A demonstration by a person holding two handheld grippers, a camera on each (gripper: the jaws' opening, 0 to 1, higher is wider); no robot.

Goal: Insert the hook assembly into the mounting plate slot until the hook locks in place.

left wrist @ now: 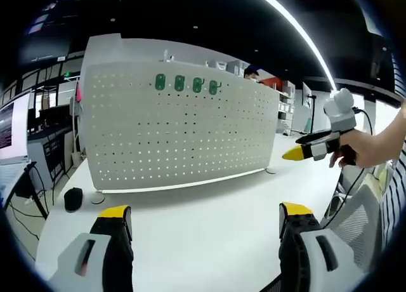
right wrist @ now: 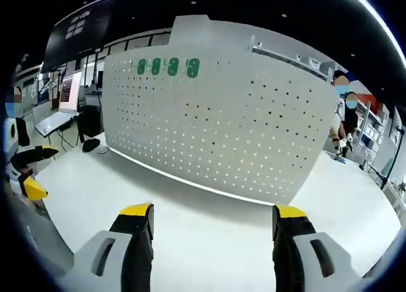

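white table [left wrist: 209, 228] | dark ceiling — long light strip [left wrist: 298, 35] | desks with monitors [right wrist: 60, 105] behind

White table [left wrist: 209, 228], pegboard [left wrist: 184, 133] standing upright, black mouse [left wrist: 73, 199]

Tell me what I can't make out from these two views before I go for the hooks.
- Green hooks on the pegboard: too small in the left gripper view, and in the right gripper view, to tell whether any is locked.
- Back of the pegboard: hidden by the board itself in both views.
- Right gripper in the left gripper view: seen side-on, so the gap between its fingers is unclear there.
- Black object on the table: too small to identify.
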